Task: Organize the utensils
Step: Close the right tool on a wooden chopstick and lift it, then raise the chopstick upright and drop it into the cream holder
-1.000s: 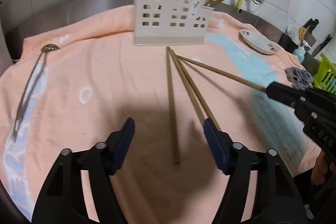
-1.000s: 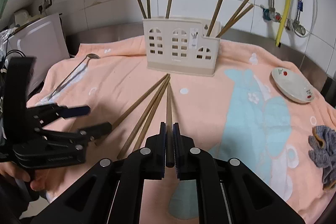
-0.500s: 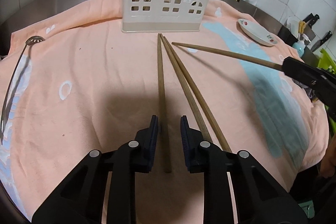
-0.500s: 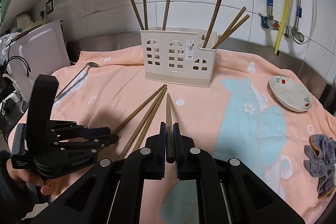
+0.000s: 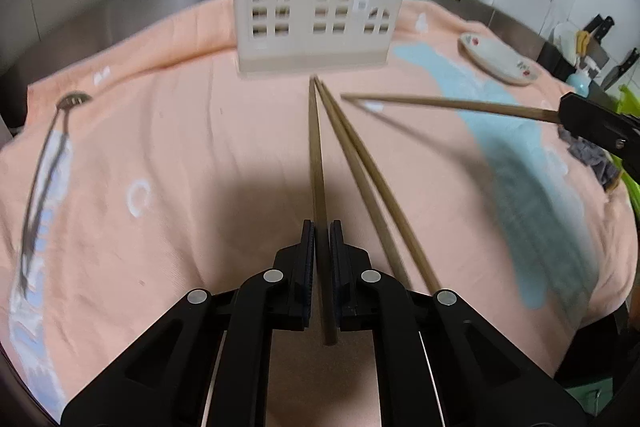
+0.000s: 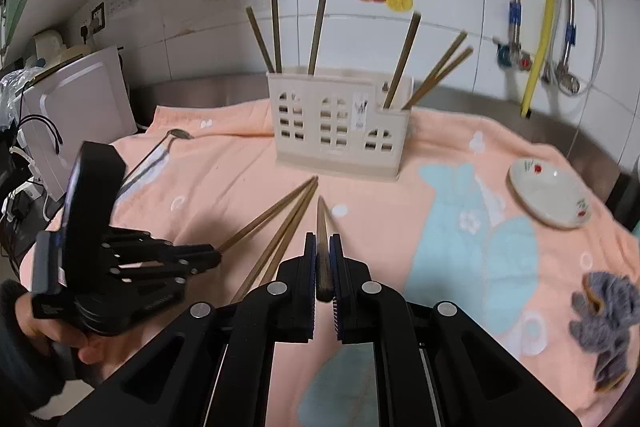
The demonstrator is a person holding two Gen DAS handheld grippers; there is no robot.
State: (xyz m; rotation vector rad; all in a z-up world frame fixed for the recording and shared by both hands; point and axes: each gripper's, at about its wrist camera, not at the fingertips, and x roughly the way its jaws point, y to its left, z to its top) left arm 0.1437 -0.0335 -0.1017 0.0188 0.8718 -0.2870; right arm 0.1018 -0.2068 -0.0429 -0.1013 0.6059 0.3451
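Left hand-held gripper (image 5: 322, 239) clamped on brown wooden chopstick (image 5: 317, 163), lower centre; right hand-held gripper (image 6: 321, 251) clamped on second wooden chopstick (image 6: 321, 223), aimed toward cream perforated plastic holder (image 6: 340, 123), upper centre, likely for insertion.

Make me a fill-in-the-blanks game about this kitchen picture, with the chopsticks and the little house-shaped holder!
1. Each hand-held gripper, left and right, is shut on one ____.
2. Two more loose chopsticks lie on the ____ towel.
3. The cream holder has ____ chopsticks standing in it.
4. The small white dish sits to the ____ of the holder in the right wrist view.

Missing words: chopstick; peach; six; right
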